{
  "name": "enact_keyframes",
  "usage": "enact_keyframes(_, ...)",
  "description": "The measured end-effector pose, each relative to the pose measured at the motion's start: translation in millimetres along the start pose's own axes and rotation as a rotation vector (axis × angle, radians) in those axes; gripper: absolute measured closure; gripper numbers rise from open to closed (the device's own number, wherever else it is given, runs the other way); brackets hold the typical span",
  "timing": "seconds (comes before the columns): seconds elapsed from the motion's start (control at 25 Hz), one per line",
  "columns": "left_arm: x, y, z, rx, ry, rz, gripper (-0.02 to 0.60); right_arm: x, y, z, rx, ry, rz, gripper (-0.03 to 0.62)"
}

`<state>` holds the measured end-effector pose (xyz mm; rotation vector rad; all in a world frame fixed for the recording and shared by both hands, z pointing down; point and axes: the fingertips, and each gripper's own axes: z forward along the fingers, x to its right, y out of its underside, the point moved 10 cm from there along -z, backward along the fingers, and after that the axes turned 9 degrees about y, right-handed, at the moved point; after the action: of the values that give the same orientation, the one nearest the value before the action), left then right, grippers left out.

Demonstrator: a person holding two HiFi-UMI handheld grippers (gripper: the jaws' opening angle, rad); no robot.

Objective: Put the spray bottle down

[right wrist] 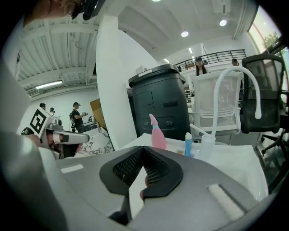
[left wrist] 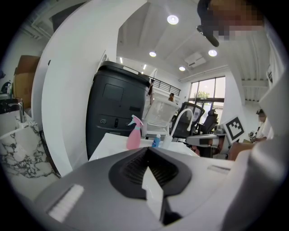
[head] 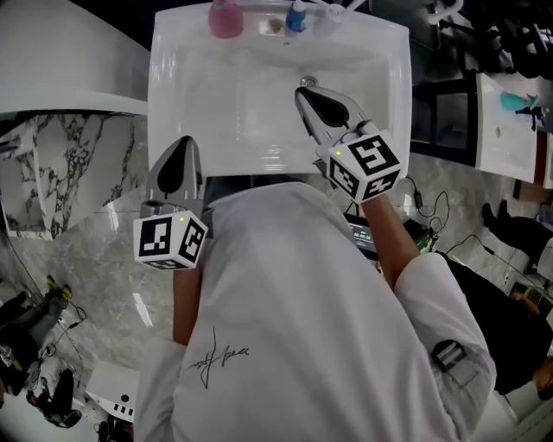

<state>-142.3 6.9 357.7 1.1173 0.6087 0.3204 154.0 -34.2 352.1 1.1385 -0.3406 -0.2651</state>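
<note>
The pink spray bottle (head: pixel 225 19) stood upright on the back rim of the white sink (head: pixel 173 104), at the top of the head view a little left of centre. No tongs touched it. Just to its right on the same rim stood a small blue bottle (head: pixel 295 17), and next to that a clear bottle (head: pixel 327 15).

The right tongs (head: pixel 305 89) reached out over the sink bowl in the upper middle of the frame, pointing towards the back rim but well short of the bottles. Their jaws were pressed together with nothing between them. The left tongs (head: pixel 185 147) hung lower and further left, over the near edge of the sink, also closed and empty.

In the left gripper view the closed tongs (left wrist: pixel 146 151) filled the lower half. The spray bottle (left wrist: pixel 134 135) showed just above their tip, with the blue bottle (left wrist: pixel 156 141) to its right and a tall black bin (left wrist: pixel 115 113) behind.

In the right gripper view the shut tongs (right wrist: pixel 143 151) pointed just left of the spray bottle (right wrist: pixel 157 134). The blue bottle (right wrist: pixel 188 144), the clear bottle (right wrist: pixel 207 144) and a curved white faucet (right wrist: pixel 235 90) stood to its right, and the black bin (right wrist: pixel 160 103) rose behind.
</note>
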Motion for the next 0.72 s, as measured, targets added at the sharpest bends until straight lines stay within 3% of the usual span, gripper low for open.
enact_keyframes(0.72,-1.9,6.3,-10.5,-0.006,-0.008,-0.018,0.534,-9.6,-0.6,-2.4,-0.012,-0.027,-0.022,0.600)
